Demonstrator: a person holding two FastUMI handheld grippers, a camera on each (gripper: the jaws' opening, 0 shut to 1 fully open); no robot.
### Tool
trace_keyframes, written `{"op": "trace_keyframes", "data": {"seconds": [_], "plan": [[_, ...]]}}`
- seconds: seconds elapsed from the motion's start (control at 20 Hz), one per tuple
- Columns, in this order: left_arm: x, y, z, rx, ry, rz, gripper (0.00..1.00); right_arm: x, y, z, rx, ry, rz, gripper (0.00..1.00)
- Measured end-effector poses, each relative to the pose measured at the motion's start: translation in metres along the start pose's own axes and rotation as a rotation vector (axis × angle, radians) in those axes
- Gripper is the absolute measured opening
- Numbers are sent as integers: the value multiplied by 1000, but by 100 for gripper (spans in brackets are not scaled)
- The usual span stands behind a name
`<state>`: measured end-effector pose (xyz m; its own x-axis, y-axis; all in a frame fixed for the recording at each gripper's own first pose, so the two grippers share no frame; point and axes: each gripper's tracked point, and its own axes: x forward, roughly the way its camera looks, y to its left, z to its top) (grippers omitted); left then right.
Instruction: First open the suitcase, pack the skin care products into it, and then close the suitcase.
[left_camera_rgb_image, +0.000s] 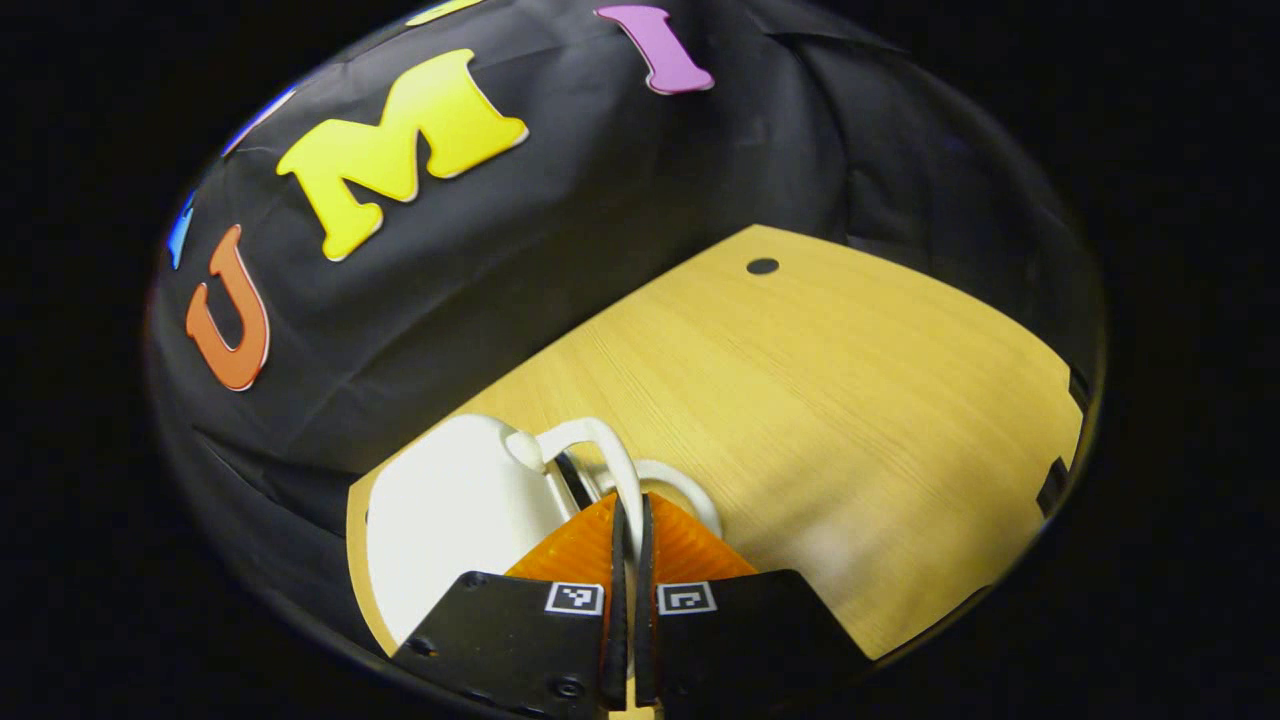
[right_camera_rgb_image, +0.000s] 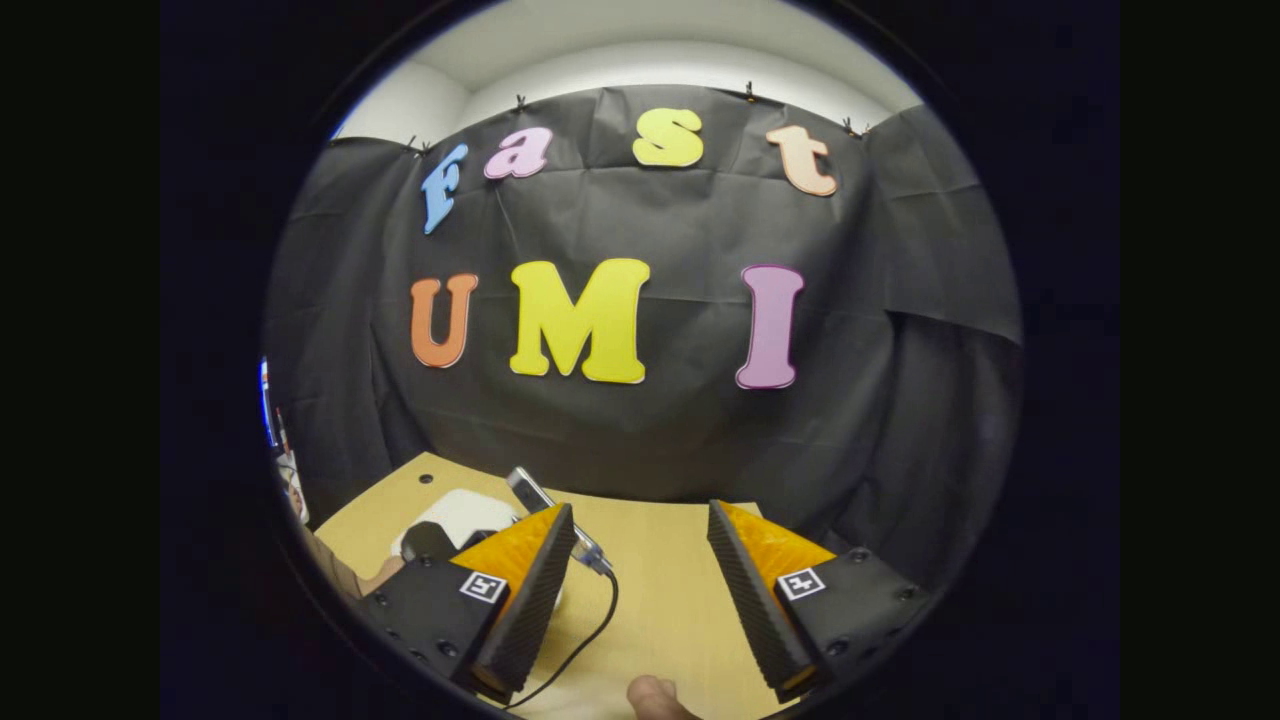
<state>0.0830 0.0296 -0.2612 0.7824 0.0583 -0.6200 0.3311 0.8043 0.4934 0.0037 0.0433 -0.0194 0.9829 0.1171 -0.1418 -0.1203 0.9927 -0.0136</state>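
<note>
On the table (left_camera_rgb_image: 850, 400), left gripper (left_camera_rgb_image: 627, 520) clamps suitcase handle (left_camera_rgb_image: 600, 445); right gripper (right_camera_rgb_image: 640, 570) — agape.

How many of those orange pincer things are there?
2. The left gripper is closed on the suitcase handle; the right gripper is open above the wooden table.

- A suitcase (left_camera_rgb_image: 455, 510) lies on the near left corner of a wooden table (left_camera_rgb_image: 800, 400), its edge close to the booth wall behind it.
- The left gripper (left_camera_rgb_image: 627, 530) sits just before the suitcase, fingers nearly together around its handle (left_camera_rgb_image: 605, 450).
- In the right gripper view, the right gripper (right_camera_rgb_image: 640, 580) hangs above the table with fingers set wide apart; the suitcase lies beyond its left finger (right_camera_rgb_image: 520, 580).
- A cable (right_camera_rgb_image: 580, 640) runs across the table between those fingers.
</note>
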Motion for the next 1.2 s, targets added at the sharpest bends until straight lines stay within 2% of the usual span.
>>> {"op": "trace_keyframes", "data": {"seconds": [0.05, 0.25, 0.35, 0.4, 0.45, 0.5, 0.6, 0.65, 0.85, 1.05, 1.2], "plan": [[9, -4, -4, 9, 23, -7, 6, -3, -3, 3, -5, -6, -9, 80], [20, -10, -9, 122, 55, 44, 6, -10, -15, 9, -10, -20, -47, 79], [20, -19, -12, 124, 61, 20, 11, -12, -18, 17, -19, -36, -55, 79], [16, -20, -11, 92, 51, 13, 25, -11, -17, 23, -19, -48, -59, 79], [9, -14, -3, 58, 15, 34, 29, -9, -16, 29, -13, -60, -59, 79], [-1, -3, 6, 27, -26, 65, 61, -8, -13, 35, -8, -72, -61, 80], [-27, 22, 29, -52, -120, 109, 97, -4, -8, 48, -5, -98, -65, 79], [-44, 38, 41, -93, -168, 131, 100, -1, -4, 54, -10, -113, -68, 79], [-114, 109, 76, -228, -323, 240, 99, 3, 11, 74, -1, -159, -78, 80], [-198, 174, 81, -408, -452, 328, 98, -2, 36, 87, 1, -201, -59, 79], [-241, 208, 75, -507, -502, 369, 98, 4, 60, 75, -15, -185, -36, 79]]}}
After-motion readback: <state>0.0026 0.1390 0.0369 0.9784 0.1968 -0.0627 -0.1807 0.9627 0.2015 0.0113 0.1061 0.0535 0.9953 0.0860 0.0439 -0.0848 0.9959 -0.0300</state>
